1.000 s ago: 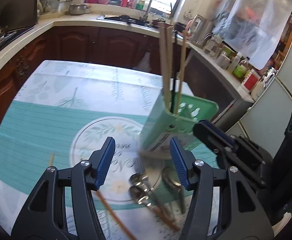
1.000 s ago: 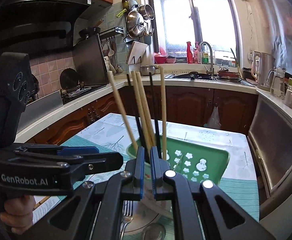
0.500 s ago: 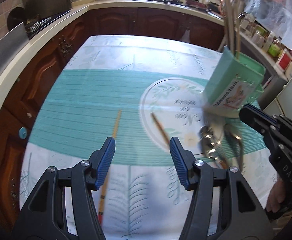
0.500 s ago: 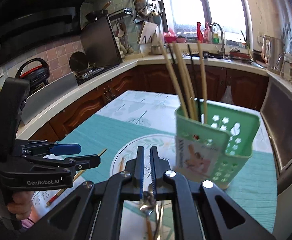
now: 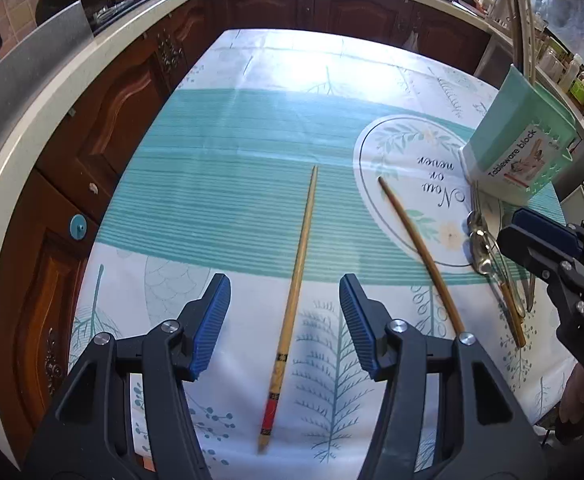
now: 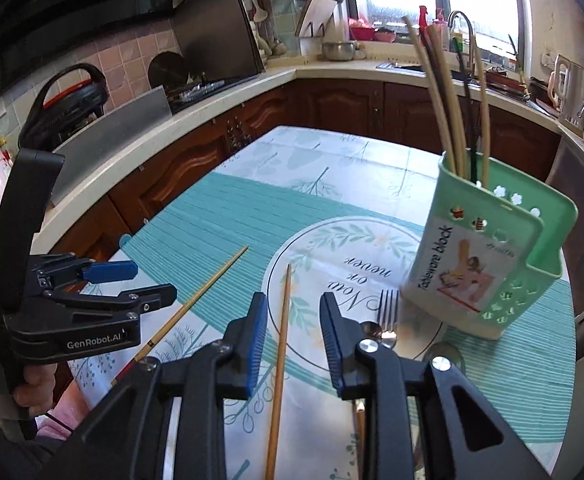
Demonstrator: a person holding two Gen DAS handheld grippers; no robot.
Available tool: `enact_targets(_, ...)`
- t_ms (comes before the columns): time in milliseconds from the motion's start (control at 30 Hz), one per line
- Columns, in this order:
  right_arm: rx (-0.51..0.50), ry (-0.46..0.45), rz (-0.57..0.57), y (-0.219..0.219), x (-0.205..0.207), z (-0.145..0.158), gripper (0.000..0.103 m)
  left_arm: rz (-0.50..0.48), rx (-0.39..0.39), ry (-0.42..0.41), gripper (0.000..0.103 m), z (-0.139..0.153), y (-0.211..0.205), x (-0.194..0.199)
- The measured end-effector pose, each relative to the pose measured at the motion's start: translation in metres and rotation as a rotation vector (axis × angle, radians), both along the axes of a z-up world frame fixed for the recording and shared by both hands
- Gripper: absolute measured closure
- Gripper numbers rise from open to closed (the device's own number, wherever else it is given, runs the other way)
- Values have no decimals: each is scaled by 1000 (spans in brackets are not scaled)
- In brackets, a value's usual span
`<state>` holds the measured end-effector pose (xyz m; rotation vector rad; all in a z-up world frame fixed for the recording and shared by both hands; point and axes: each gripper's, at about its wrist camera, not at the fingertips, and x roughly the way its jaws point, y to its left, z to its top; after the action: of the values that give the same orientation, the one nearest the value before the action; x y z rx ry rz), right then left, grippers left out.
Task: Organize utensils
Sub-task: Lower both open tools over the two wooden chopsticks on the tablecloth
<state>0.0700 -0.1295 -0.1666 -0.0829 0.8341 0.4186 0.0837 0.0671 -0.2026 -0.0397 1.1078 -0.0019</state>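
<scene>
A green utensil holder [image 6: 488,256] [image 5: 520,136] stands on the table at the right with several chopsticks [image 6: 444,92] upright in it. My left gripper [image 5: 284,316] is open above a loose chopstick with a red end [image 5: 298,280], which lies between its fingers. My right gripper [image 6: 292,336] is open above a darker chopstick [image 6: 282,344] [image 5: 416,244]. A fork [image 6: 388,312] and spoons [image 5: 480,240] lie beside the holder.
The table [image 5: 228,168] has a teal and white cloth and sits close to wooden kitchen cabinets [image 5: 104,120] on the left and back. The counter [image 6: 196,100] holds a stove and pots. The right gripper shows at the left view's right edge [image 5: 548,252].
Both grippers have pulled back from the holder and swung left over the loose chopsticks. The right gripper has gone from shut to open. The left stays open.
</scene>
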Motion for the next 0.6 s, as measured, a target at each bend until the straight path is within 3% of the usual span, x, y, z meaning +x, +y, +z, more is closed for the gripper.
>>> enact_targets(367,-58,276,41,23,25,-30,76,-31,-42,160,49,-15,12,13)
enact_targets(600,-190,423,79,39,30,-58,76,-117,30,267,49,-26,-4,23)
